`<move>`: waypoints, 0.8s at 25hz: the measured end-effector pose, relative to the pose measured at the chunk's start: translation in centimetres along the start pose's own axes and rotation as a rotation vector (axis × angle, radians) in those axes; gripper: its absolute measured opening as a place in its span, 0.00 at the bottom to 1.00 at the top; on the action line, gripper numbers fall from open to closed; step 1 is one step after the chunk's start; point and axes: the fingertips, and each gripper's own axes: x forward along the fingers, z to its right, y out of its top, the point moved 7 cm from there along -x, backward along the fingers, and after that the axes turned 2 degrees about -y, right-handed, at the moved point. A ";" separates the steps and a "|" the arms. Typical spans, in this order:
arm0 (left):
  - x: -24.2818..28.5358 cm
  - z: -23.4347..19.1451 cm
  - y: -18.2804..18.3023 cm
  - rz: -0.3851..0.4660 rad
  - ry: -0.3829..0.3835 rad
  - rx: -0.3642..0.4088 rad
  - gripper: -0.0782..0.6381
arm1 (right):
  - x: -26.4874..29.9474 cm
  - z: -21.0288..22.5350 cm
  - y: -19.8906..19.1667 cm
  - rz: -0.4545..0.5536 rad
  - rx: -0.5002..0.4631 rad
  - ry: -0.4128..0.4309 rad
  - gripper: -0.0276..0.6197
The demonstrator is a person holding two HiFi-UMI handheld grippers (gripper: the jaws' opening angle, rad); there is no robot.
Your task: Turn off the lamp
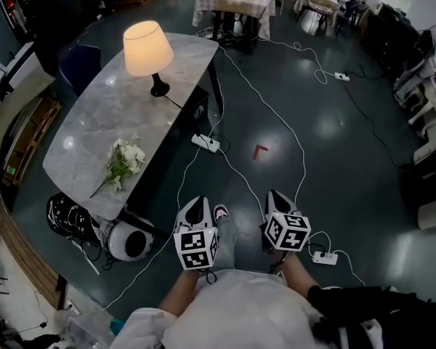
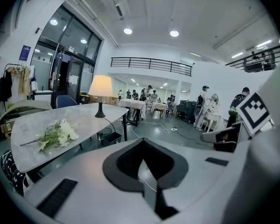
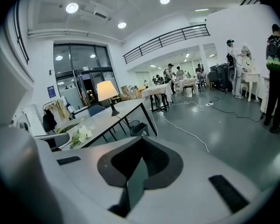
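A lit lamp (image 1: 148, 51) with a cream shade and black base stands at the far end of a grey marble table (image 1: 94, 133); it also shows in the left gripper view as the lamp (image 2: 101, 93) and in the right gripper view as the lamp (image 3: 107, 95). A cord runs from its base off the table to a white power strip (image 1: 206, 143) on the floor. My left gripper (image 1: 196, 211) and right gripper (image 1: 276, 202) are both shut and empty, held low over the dark floor, well short of the table.
A bunch of white flowers (image 1: 122, 161) lies on the table's near half. Helmets (image 1: 102, 229) sit on the floor by the table's near end. White cables and another power strip (image 1: 325, 257) cross the floor. A cloth-covered table (image 1: 232, 0) stands further back, with people in the distance.
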 end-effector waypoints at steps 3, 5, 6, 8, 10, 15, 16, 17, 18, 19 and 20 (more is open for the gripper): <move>2.0 -0.8 0.3 0.001 0.010 -0.008 0.11 | 1.9 -0.3 1.3 -0.003 -0.004 0.035 0.04; 3.3 -1.4 0.7 -0.003 0.019 -0.020 0.11 | 3.3 -0.5 2.4 0.001 -0.020 0.048 0.04; 4.0 -1.7 0.9 -0.004 0.023 -0.026 0.11 | 4.0 -0.5 2.8 0.001 -0.029 0.048 0.04; 5.5 -2.3 1.4 -0.007 0.030 -0.036 0.11 | 5.4 -0.4 3.6 -0.005 -0.039 0.046 0.04; 7.1 -3.1 2.2 -0.007 0.038 -0.042 0.11 | 7.0 -0.4 4.6 -0.012 -0.048 0.041 0.04; 11.4 -4.9 5.0 -0.004 0.053 -0.045 0.11 | 11.6 -0.2 7.7 -0.024 -0.060 0.036 0.04; 12.3 -5.3 5.5 -0.006 0.056 -0.046 0.11 | 12.6 -0.3 8.4 -0.025 -0.061 0.040 0.04; 13.2 -5.7 6.0 -0.008 0.058 -0.047 0.11 | 13.7 -0.4 9.1 -0.024 -0.063 0.045 0.04; 14.1 -6.1 6.5 -0.008 0.060 -0.048 0.11 | 14.7 -0.6 9.7 -0.024 -0.067 0.050 0.04; 14.9 -6.6 7.0 -0.007 0.062 -0.049 0.11 | 15.7 -0.8 10.3 -0.024 -0.071 0.055 0.04; 15.8 -7.0 7.5 -0.003 0.064 -0.052 0.11 | 16.8 -1.1 11.0 -0.025 -0.076 0.061 0.04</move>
